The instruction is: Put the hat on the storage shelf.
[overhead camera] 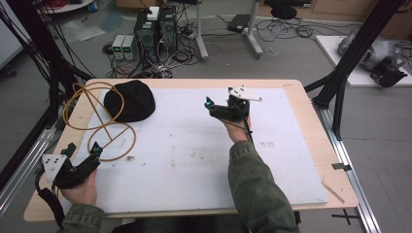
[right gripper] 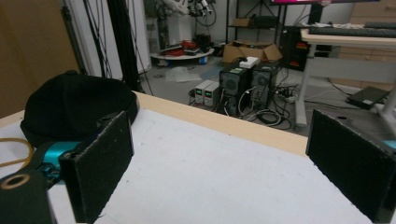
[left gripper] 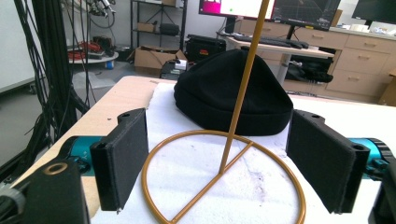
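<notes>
Straddling the stand's ring base (left gripper: 224, 179), the left gripper's (left gripper: 226, 158) fingers gape wide.

Gold wire stand (overhead camera: 99, 121): round ring base flat on the white sheet at the table's left side, one straight crossbar across the ring, thin upright rod rising from the crossbar's middle, a large wire ring at the top that reaches past the table's left edge. In the left gripper view the stand (left gripper: 224, 182) is upright, base intact. Black knit beanie (overhead camera: 129, 100): soft dome, folded cuff, lying brim-down just behind the stand's base, far left of the sheet, close but apparently not touching.
</notes>
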`<state>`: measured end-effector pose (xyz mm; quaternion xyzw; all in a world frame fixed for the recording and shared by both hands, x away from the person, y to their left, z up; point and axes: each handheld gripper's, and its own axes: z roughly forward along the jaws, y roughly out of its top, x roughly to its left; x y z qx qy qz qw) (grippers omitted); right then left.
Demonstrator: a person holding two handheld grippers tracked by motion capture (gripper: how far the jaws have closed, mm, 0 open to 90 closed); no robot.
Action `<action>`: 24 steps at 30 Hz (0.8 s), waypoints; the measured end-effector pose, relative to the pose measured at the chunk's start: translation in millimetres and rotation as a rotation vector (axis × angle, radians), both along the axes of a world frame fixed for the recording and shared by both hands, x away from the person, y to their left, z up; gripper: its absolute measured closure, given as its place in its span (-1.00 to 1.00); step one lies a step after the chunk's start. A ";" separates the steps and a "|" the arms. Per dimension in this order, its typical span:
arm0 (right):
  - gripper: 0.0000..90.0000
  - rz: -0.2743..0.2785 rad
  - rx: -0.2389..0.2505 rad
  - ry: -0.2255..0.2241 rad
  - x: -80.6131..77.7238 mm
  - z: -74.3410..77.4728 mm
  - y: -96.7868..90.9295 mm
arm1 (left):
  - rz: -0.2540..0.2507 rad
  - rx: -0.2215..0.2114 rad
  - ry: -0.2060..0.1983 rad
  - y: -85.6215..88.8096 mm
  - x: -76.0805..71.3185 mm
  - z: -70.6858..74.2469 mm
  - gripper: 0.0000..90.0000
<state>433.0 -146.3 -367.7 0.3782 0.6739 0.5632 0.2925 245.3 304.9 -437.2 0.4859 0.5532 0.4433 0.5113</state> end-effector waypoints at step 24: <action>-0.85 0.089 -0.071 0.037 36.4 1.1 86.1 | -0.022 -0.038 0.009 2.5 0.4 -1.5 -0.52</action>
